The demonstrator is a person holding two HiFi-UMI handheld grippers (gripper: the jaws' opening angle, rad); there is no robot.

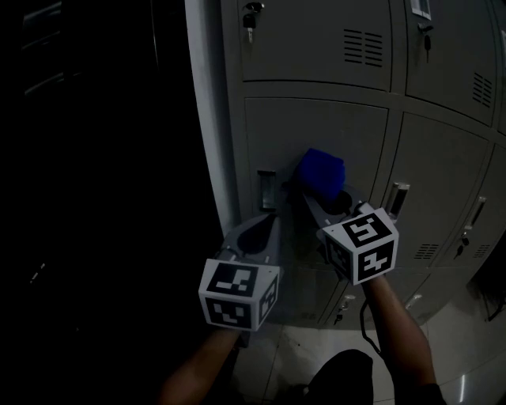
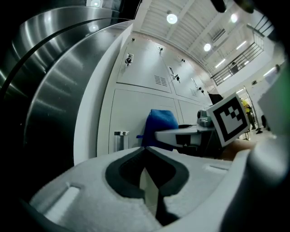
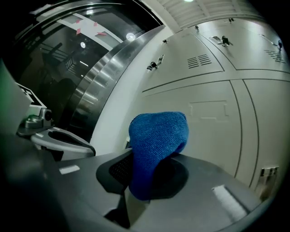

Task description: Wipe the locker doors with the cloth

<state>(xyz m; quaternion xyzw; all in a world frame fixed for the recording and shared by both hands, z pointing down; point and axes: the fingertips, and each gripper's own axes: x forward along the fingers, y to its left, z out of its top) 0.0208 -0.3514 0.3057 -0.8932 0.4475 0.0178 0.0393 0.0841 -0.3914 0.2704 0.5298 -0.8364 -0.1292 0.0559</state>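
**Q:** How are the right jaws set?
**A:** The jaws of the right gripper (image 1: pixel 316 202) are pinched on a blue cloth (image 1: pixel 322 174). A rounded wad of the cloth is left standing out beyond the tips.

**Q:** Where is the cloth held?
**A:** It is held up at a middle-row door (image 1: pixel 316 126) of the grey lockers (image 1: pixel 443 158), just to the right of that door's metal handle (image 1: pixel 267 190). Whether the door is actually touched cannot be told.

**Q:** And the left gripper (image 1: pixel 265 223)?
**A:** Its jaws are pressed together at the tips, and nothing is held between them. It is placed beside the right gripper, to its left and slightly lower. Its tips are pointed at the same door, just below the handle.

**Q:** What else is shown?
**A:** Vent slots (image 1: pixel 364 46) and a key (image 1: pixel 251 24) are seen on the door above. A curved metal wall (image 2: pixel 54 90) is seen left of the lockers, and a pale floor (image 1: pixel 292 356) beneath.
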